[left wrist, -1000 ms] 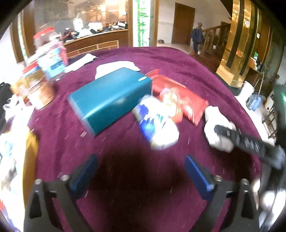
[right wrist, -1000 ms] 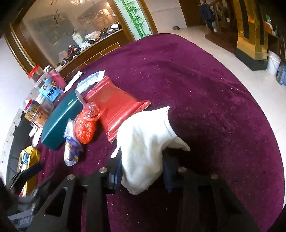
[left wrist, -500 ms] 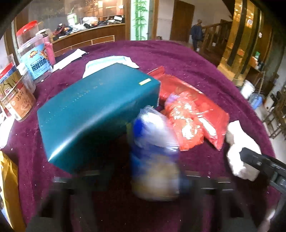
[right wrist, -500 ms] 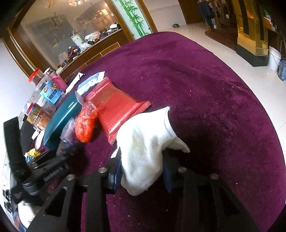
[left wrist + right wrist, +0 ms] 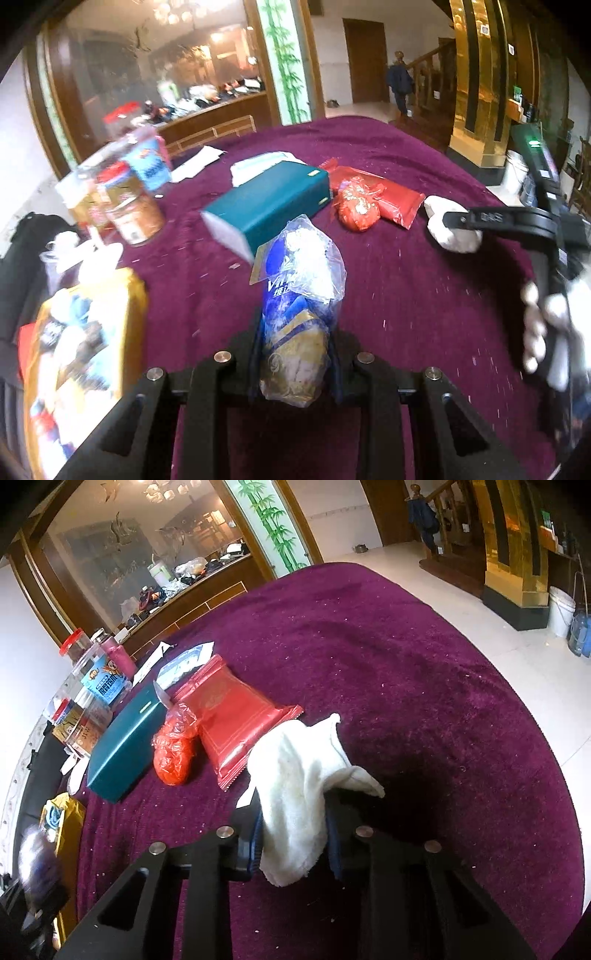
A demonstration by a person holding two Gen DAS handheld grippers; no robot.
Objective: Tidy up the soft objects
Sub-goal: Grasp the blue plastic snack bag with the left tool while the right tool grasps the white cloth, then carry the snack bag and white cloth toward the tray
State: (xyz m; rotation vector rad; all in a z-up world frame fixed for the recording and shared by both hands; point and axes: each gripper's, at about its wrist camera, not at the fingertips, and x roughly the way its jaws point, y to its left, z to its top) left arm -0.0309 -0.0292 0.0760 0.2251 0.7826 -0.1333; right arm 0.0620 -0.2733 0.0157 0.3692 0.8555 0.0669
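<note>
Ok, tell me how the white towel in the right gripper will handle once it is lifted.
The white towel looks floppy: it drapes over the right gripper and a corner droops sideways. Probably light, since a narrow pinch holds its bunched middle. Its fuzzy pile suggests it won't slip, though loose ends may drag on the purple tablecloth.

Both views bend strongly at the edges, with black corners from the round lens. The left wrist view is dimmer and warmer; the yellow packet (image 5: 85,354) at its lower left and the jars (image 5: 122,192) behind it smear with motion blur, as does the gloved hand (image 5: 550,325) at the right edge. The right wrist view is brighter and sharper, daylight washing out the pale floor (image 5: 461,576). Ceiling lamps glare in the glass partition (image 5: 147,546). A dark shadow lies on the purple cloth (image 5: 424,786) beside the white towel (image 5: 299,775).
</note>
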